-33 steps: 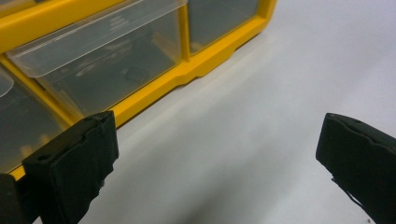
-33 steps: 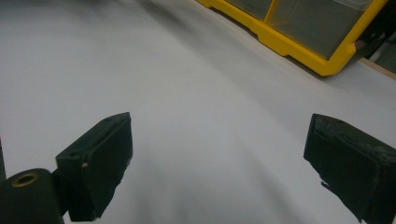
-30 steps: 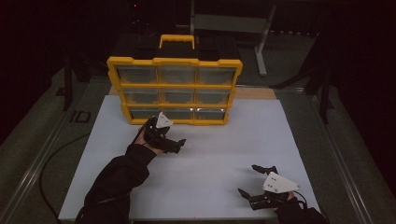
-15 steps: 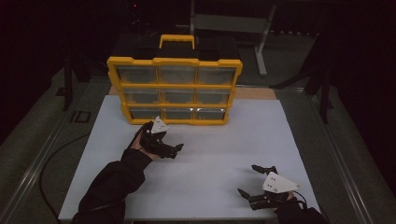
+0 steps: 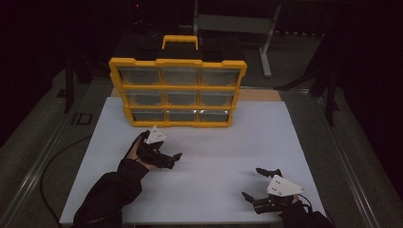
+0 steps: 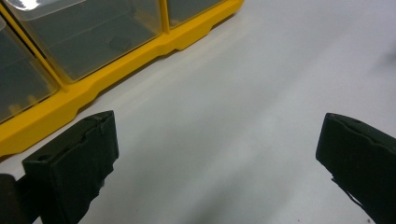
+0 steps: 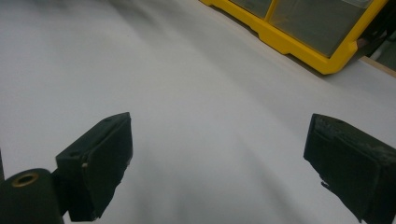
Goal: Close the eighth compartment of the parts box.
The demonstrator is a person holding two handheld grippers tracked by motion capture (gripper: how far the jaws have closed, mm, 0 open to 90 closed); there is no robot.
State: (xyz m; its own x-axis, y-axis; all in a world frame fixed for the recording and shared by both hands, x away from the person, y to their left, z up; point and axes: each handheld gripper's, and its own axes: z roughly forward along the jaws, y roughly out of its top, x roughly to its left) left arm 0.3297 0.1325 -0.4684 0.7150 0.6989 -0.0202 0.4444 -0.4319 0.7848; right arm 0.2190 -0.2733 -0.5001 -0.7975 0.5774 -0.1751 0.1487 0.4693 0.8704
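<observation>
A yellow organizer with nine clear drawers and a yellow handle stands upright at the back of the white table top. My left gripper hovers just in front of its lower left drawers, open, with nothing between the jaws. In the left gripper view the left gripper looks over bare white surface, with the organizer's yellow base at upper left. My right gripper is open near the front right edge. In the right gripper view the right gripper faces the organizer's corner far off.
A wooden strip shows behind the organizer at the right. A dark cable trails off the table's left side. A metal stand rises behind in the dark. The white board ends close to my right gripper.
My left gripper has drifted slightly left and back toward the person, away from the organizer. The right gripper has stayed put.
</observation>
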